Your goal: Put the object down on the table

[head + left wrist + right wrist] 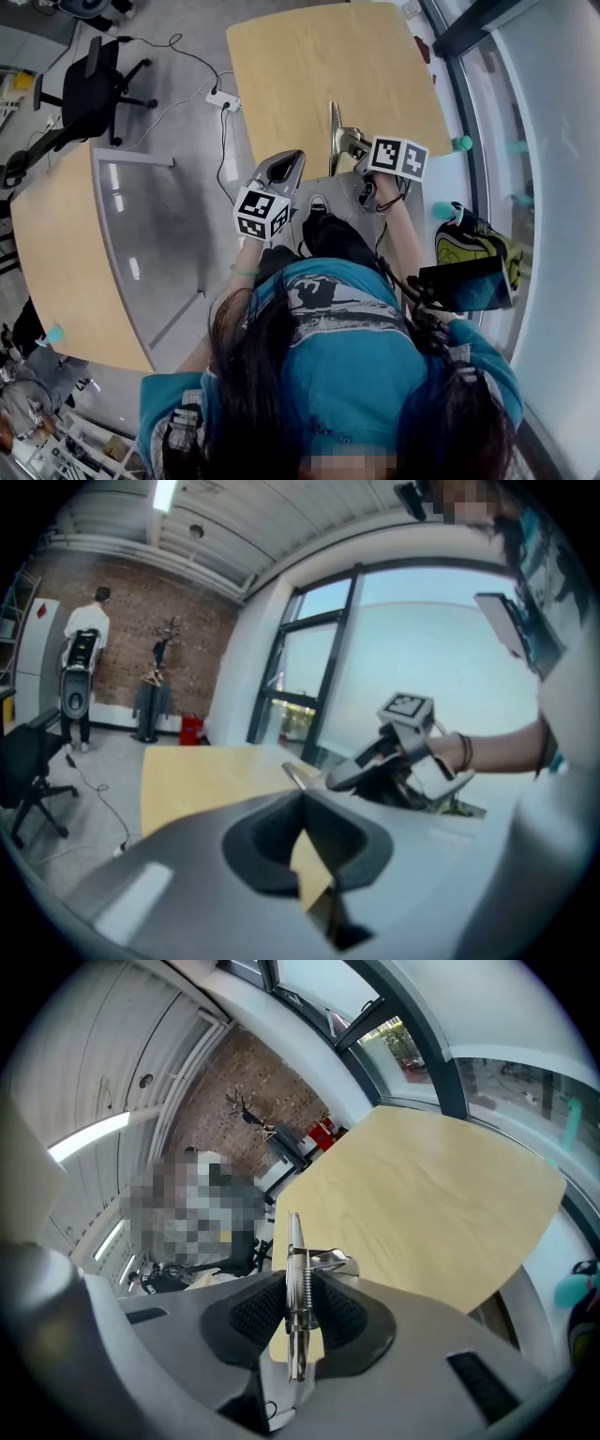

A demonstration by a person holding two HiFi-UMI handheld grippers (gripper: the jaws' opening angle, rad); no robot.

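We hold the slim silver metal tool with a coil spring on edge, clamped between the pads of our right claw, above the near end of the pale wooden tabletop. Our left claw, jaws together and empty, sits just beside it.

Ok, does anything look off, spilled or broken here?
Nothing stands out. The metal clip stands upright, gripped squarely in the right hand-held gripper over the wooden table. Nothing looks spilled, bent or damaged.
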